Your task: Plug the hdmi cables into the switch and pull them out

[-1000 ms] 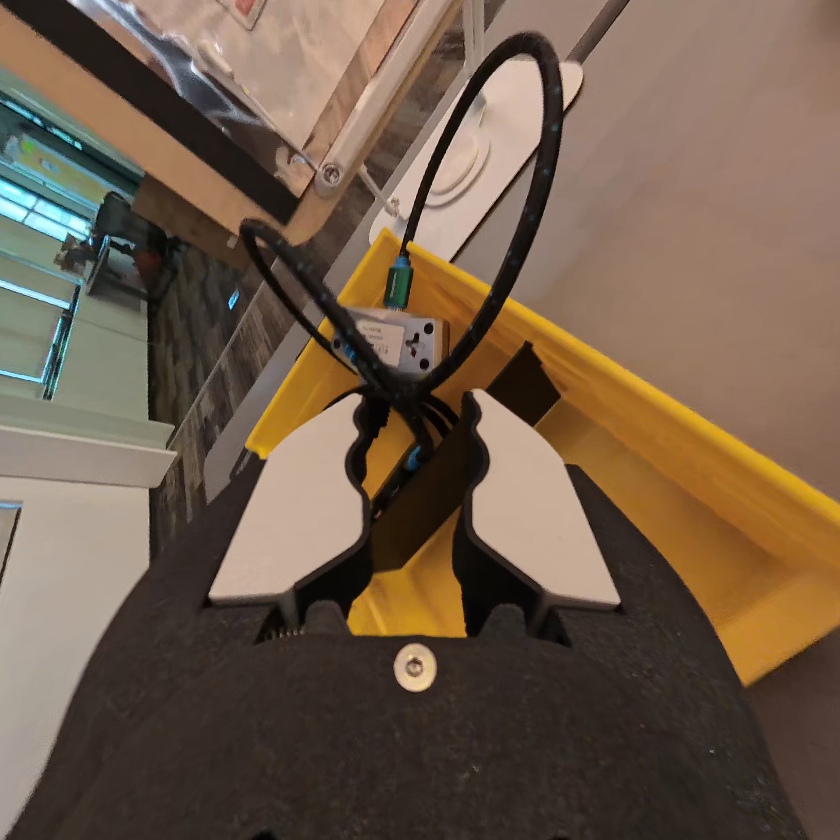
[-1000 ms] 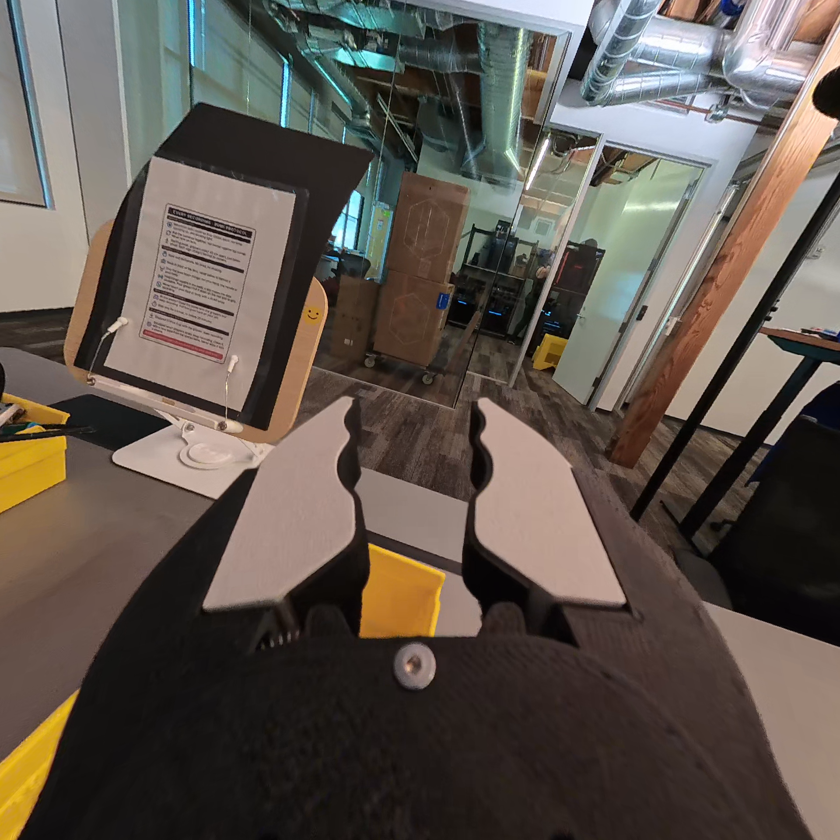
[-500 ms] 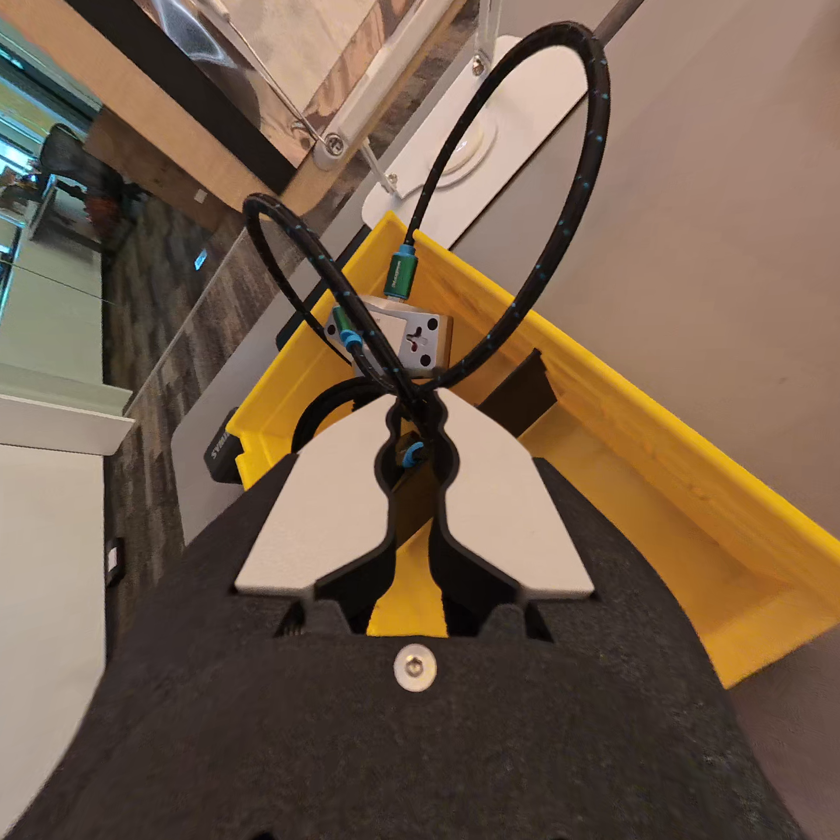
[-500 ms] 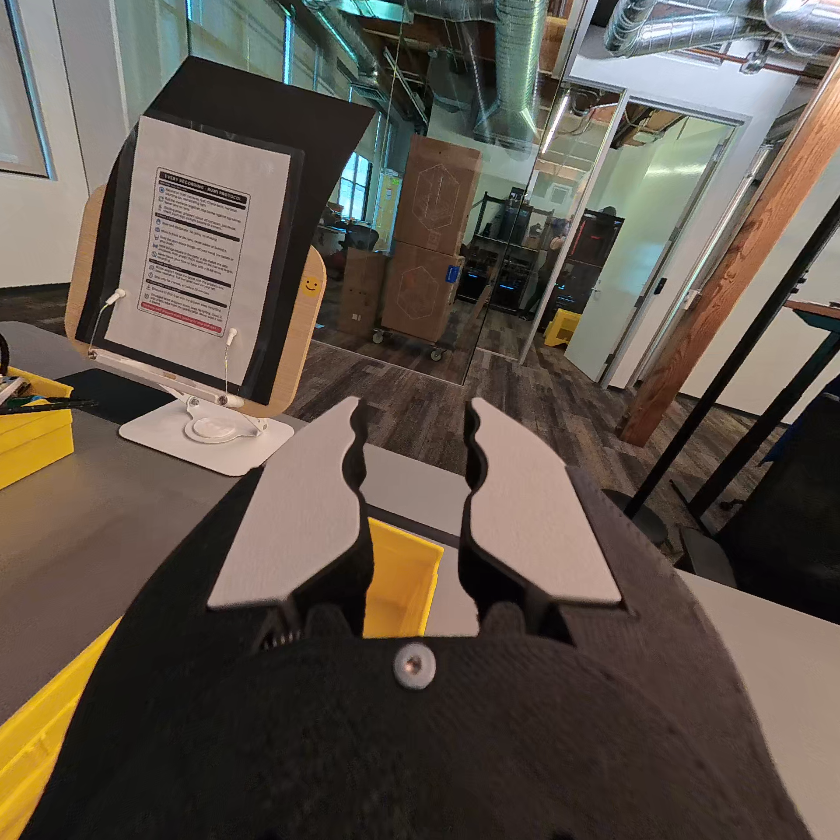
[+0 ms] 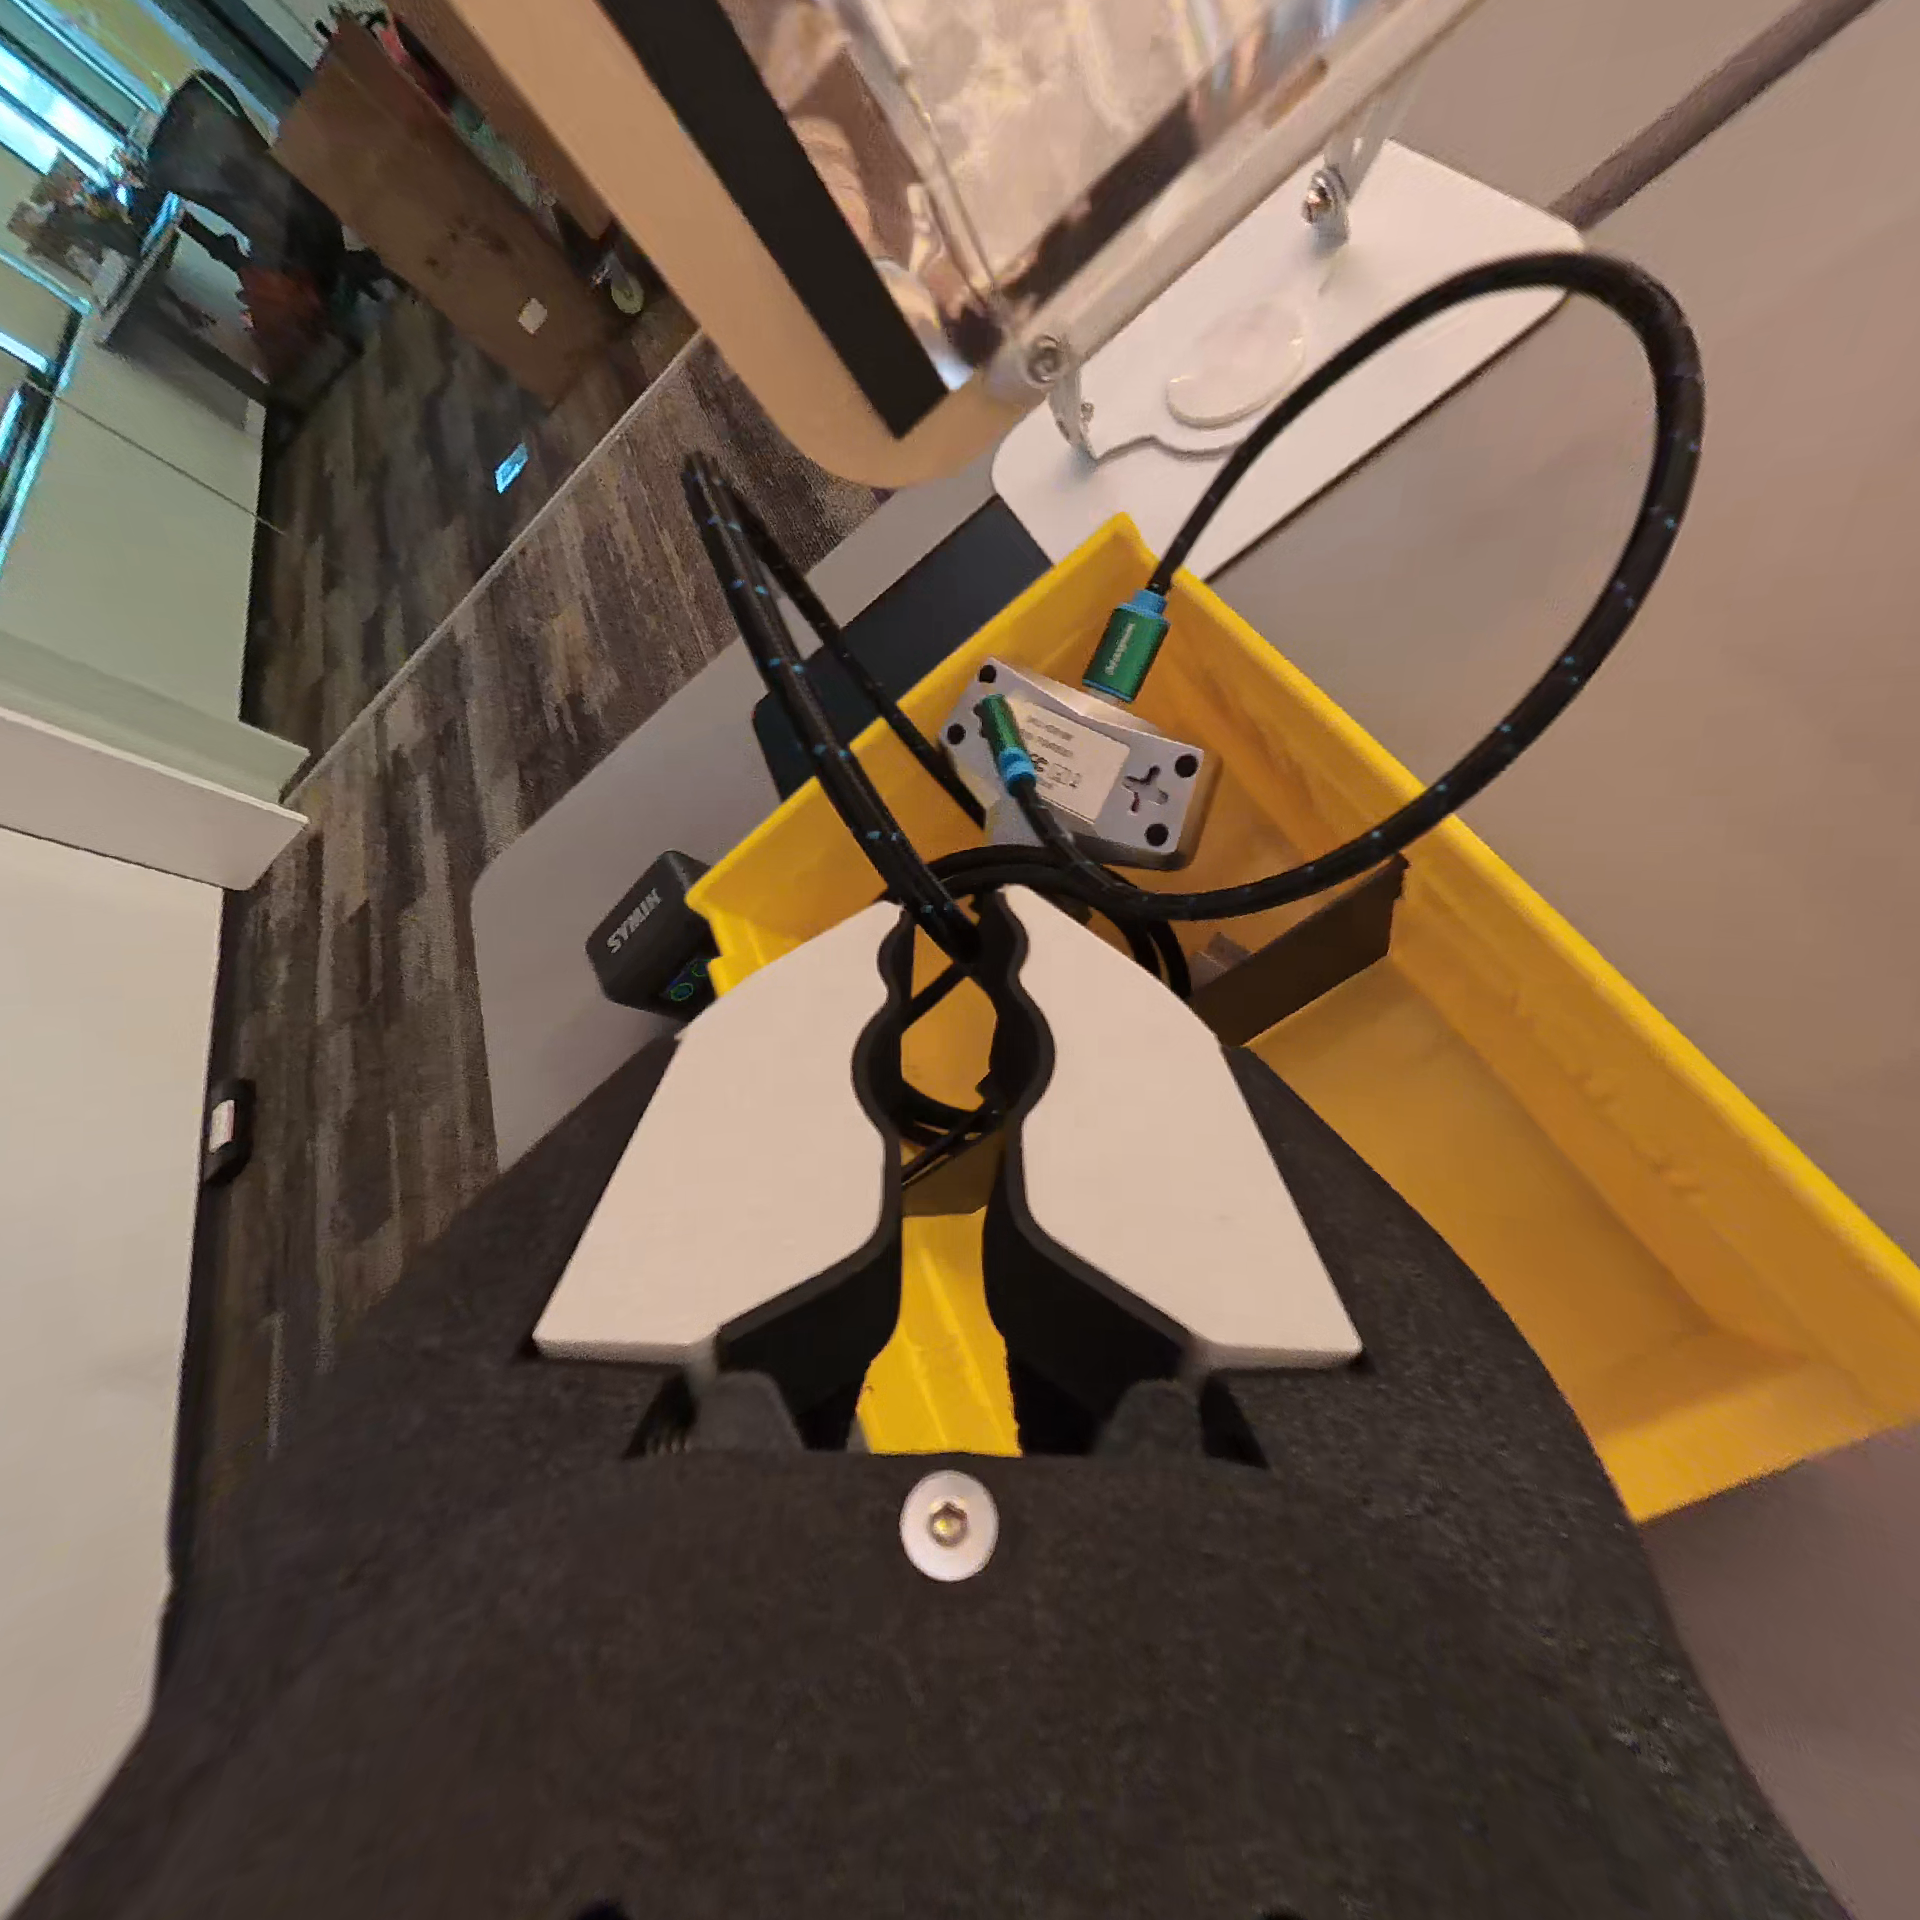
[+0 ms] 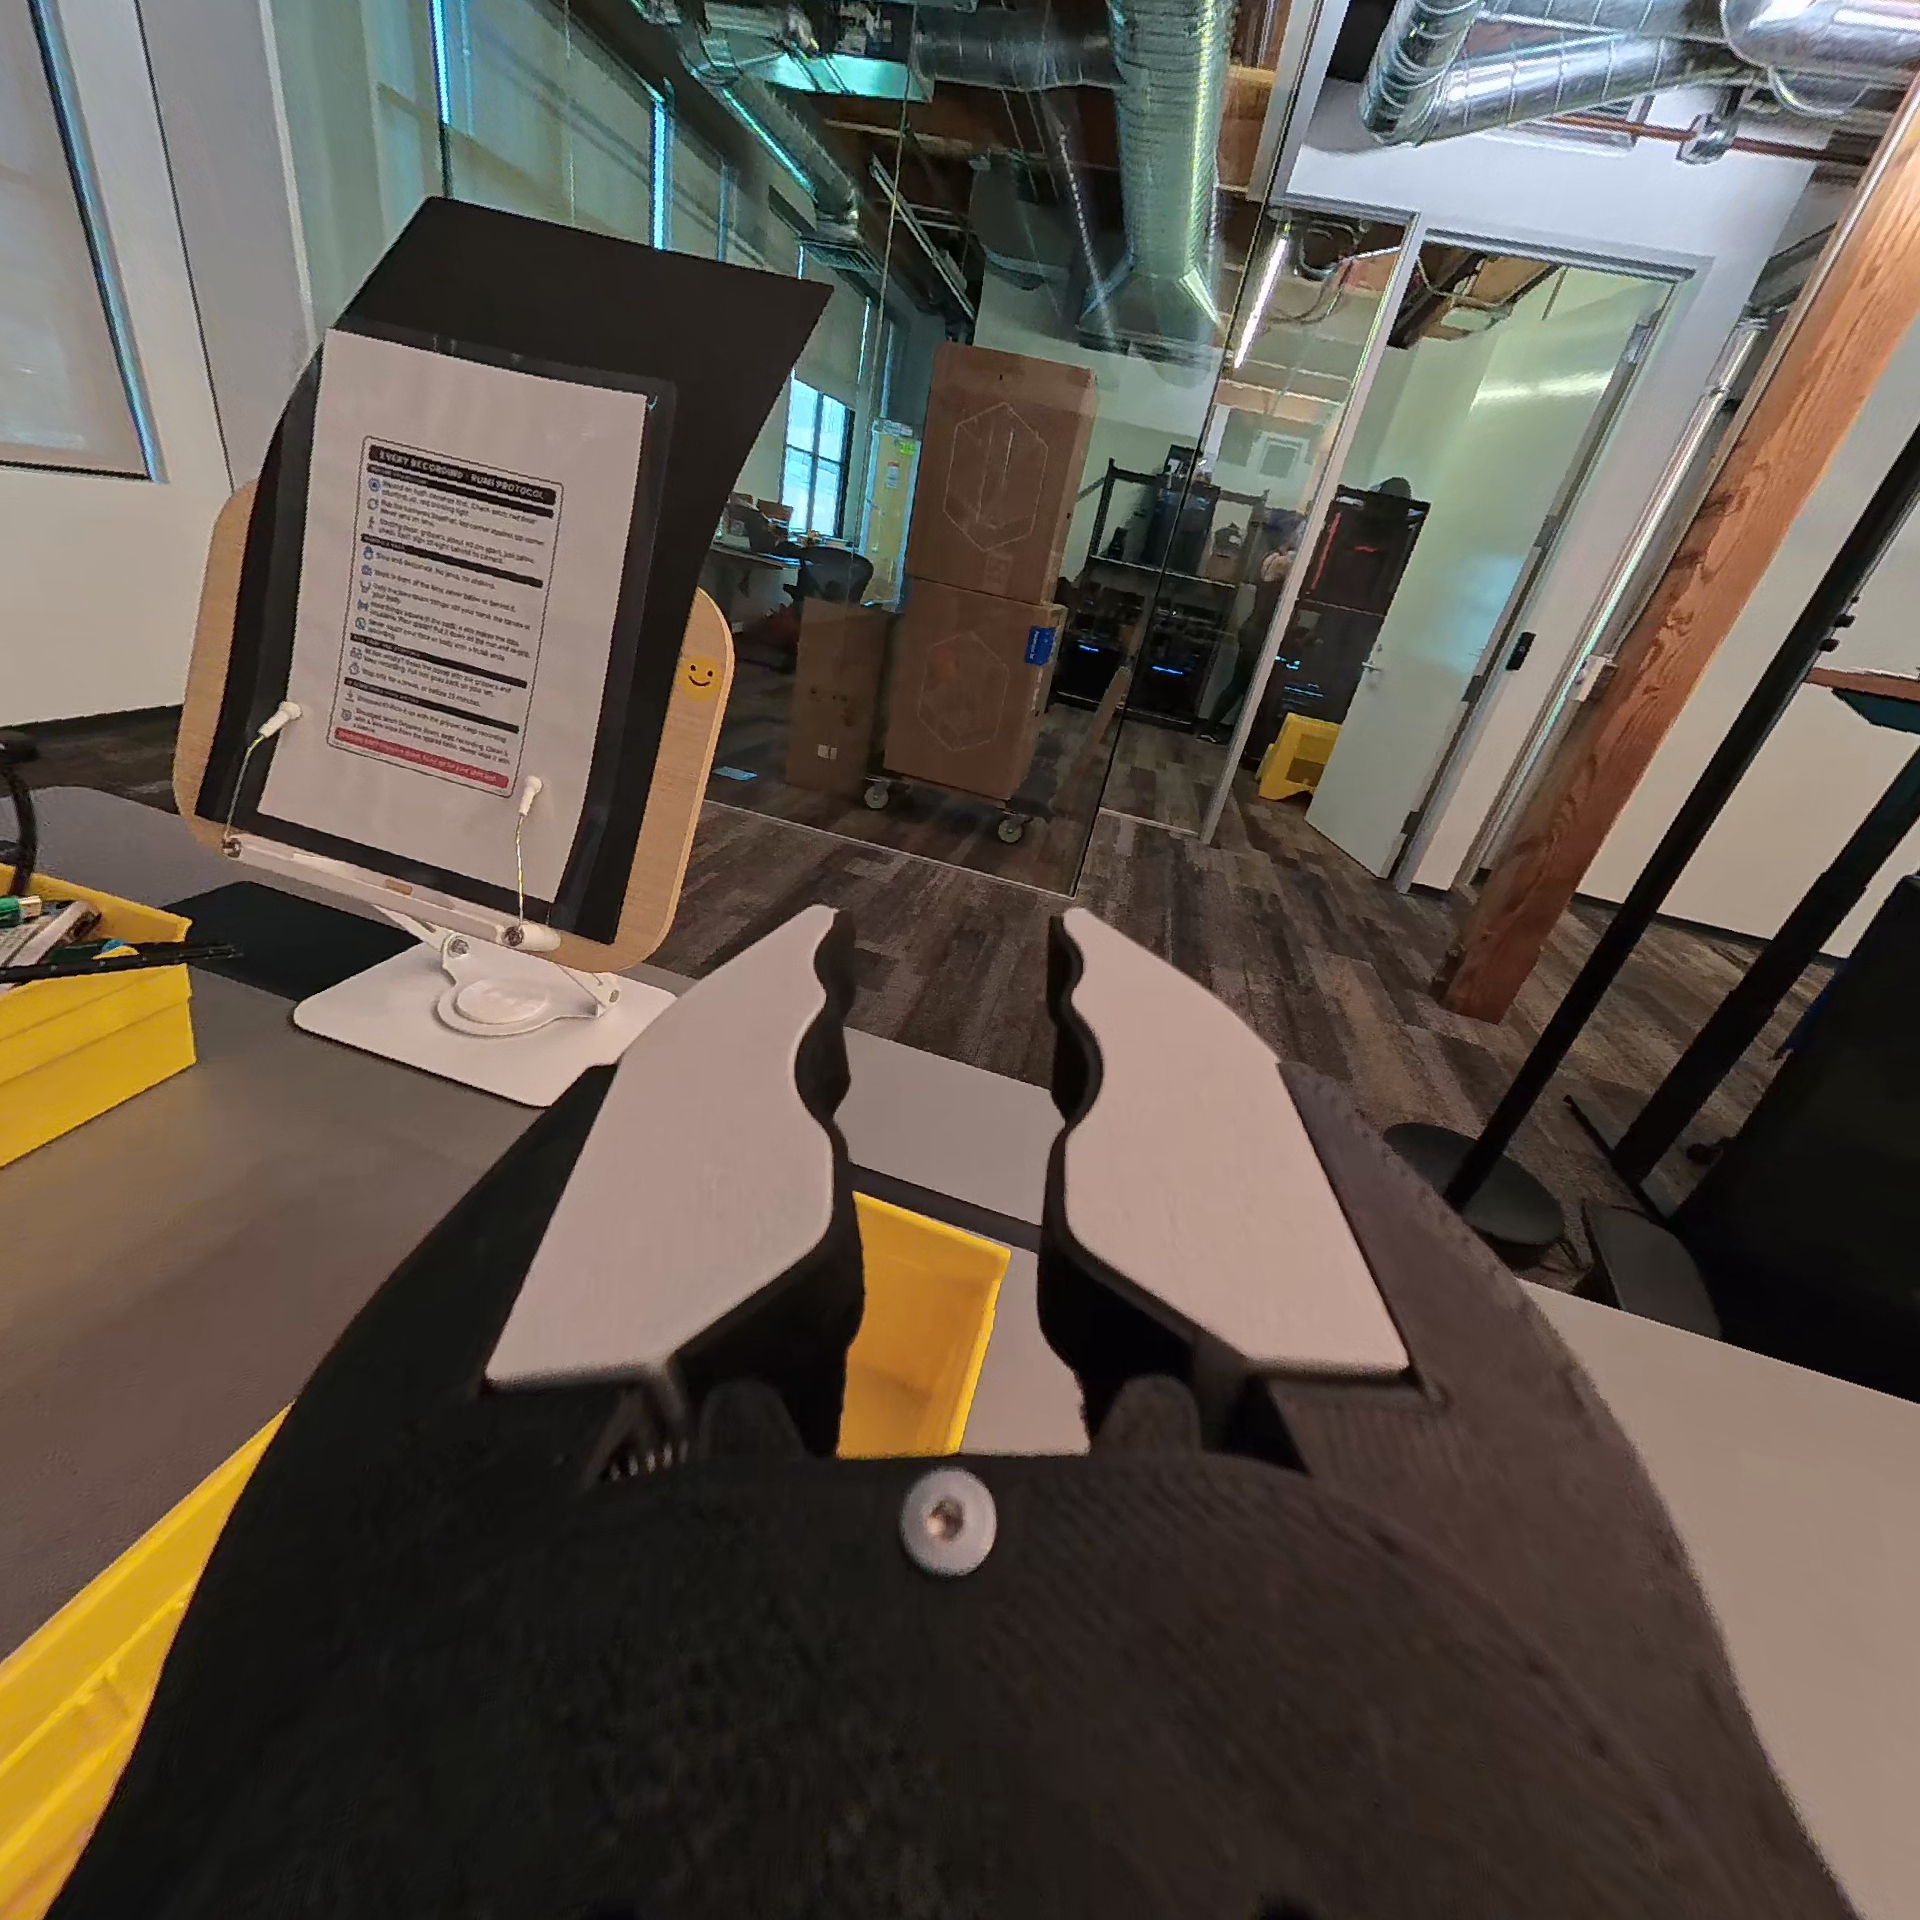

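Note:
In the left wrist view my left gripper (image 5: 961, 920) is shut on black braided HDMI cables (image 5: 831, 727) where they cross, above a yellow bin (image 5: 1455, 1091). The silver switch (image 5: 1081, 764) hangs on the cables over the bin, underside toward me. Two green plugs sit in it: one (image 5: 1127, 649) on its top side, one (image 5: 1003, 732) on its left end. One cable loops wide to the right (image 5: 1621, 582). In the right wrist view my right gripper (image 6: 945, 935) is open and empty, raised above a second yellow bin (image 6: 914, 1340).
A document stand with a white base (image 5: 1247, 343) stands just behind the bin; it also shows in the right wrist view (image 6: 457, 644). A black divider (image 5: 1299, 951) crosses the bin. A small black device (image 5: 644, 940) lies at the table edge. A grey table (image 6: 260, 1195) carries both bins. The grippers' ends are close to 60 cm from one another. About 12 cm separates my left fingertips from the silver switch (image 5: 1081, 764).
My left gripper closed on the crossed cables and lifted them; the switch rose with them and swung. My right gripper stayed open and drifted slightly.

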